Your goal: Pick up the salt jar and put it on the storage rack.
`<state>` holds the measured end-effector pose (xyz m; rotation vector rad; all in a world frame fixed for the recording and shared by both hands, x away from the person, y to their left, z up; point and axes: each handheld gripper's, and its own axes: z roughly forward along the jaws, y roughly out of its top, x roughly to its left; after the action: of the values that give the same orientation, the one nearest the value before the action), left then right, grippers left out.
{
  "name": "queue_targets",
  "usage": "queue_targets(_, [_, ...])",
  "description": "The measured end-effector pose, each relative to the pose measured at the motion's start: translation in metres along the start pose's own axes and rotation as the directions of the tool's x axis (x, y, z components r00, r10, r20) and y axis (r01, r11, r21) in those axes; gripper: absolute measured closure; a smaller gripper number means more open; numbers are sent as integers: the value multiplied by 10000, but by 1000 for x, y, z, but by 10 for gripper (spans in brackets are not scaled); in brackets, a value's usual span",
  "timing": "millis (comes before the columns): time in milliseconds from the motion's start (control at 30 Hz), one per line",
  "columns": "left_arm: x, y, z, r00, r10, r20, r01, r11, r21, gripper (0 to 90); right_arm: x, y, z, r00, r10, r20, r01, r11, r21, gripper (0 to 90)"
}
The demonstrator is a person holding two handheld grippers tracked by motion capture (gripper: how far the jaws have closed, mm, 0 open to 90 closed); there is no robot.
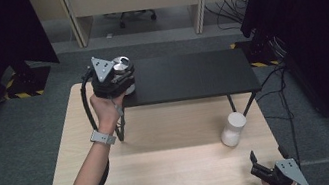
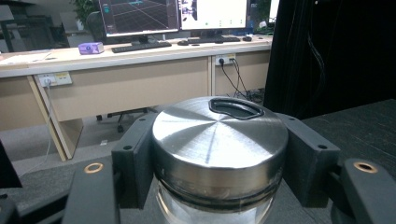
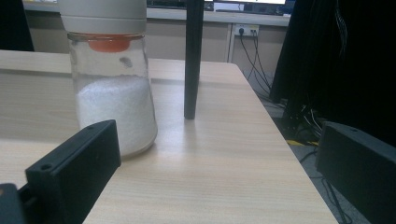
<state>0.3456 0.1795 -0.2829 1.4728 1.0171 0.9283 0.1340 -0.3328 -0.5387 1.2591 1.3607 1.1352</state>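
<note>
High view: left gripper (image 1: 121, 74) sits at the left end of the black shelf (image 1: 190, 75), right by that edge, with most of the shelf top bare to the right. Its jaws clamp a steel-lidded glass jar (image 2: 219, 140) (contents not readable), pads pressed on both sides of the lid. Wooden table (image 1: 166, 173) has open room across its near half. A white-lidded glass jar (image 1: 233, 129), about half full of white granules, stands near the shelf's right leg (image 3: 193, 60). Right gripper (image 1: 268, 161) hovers at the near right corner, jaws apart, nothing between them, that jar just ahead.
</note>
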Motion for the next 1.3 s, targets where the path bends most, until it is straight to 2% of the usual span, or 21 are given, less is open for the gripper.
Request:
queue_targets(300, [2, -3, 10, 9999, -125, -98, 126, 9998, 120, 347, 1, 0, 0, 10000, 48, 44, -48, 10000, -13, 2])
queue_targets(500, [2, -8, 11, 9994, -141, -302, 138, 9999, -94, 347, 1, 0, 0, 10000, 48, 65, -48, 10000, -24, 2])
queue_targets(700, [0, -8, 15, 9995, -2, -306, 2, 10000, 25, 347, 1, 0, 0, 10000, 32, 80, -32, 10000, -25, 2])
queue_targets(1033, [7, -6, 17, 9995, -263, -156, 264, 9996, 99, 345, 1, -1, 0, 9999, 48, 90, -48, 10000, -60, 2])
queue_targets(1300, [6, -6, 18, 9998, -125, -162, 127, 9999, 115, 343, 1, -2, -1, 9999, 98, 96, -97, 9999, -108, 2])
